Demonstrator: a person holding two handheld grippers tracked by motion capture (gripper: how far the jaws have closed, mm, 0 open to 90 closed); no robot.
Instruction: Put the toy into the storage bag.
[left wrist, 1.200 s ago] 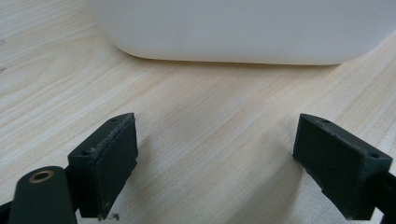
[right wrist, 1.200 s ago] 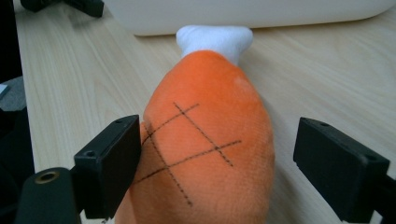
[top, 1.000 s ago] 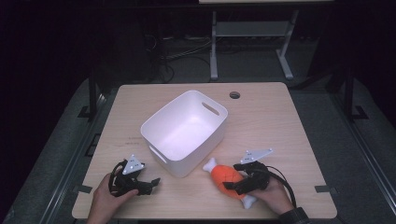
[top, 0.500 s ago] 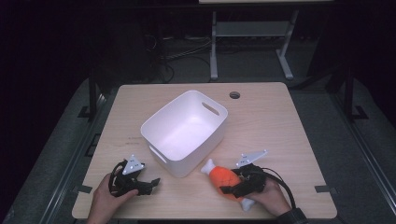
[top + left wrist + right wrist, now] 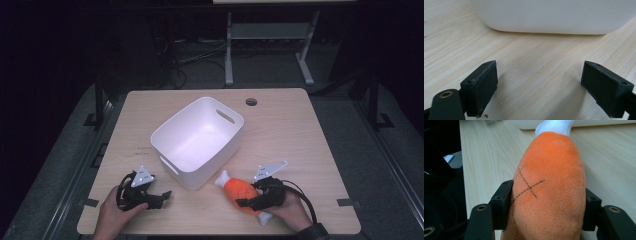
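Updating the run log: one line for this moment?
right hand-held gripper: shut on orange plush toy | left hand-held gripper: open, empty | white bin: empty

tub (image 5: pixel 197 142) mid-table (image 5: pixel 300 130) | plush toy (image 5: pixel 239 191) just right-front of tub

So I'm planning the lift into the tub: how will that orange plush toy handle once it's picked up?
Probably soft: the orange plush toy bulges between the jaws of the right hand-held gripper, so it should squash rather than slip. Its fuzzy fabric likely grips well. It looks light, and its white ends may droop a little.
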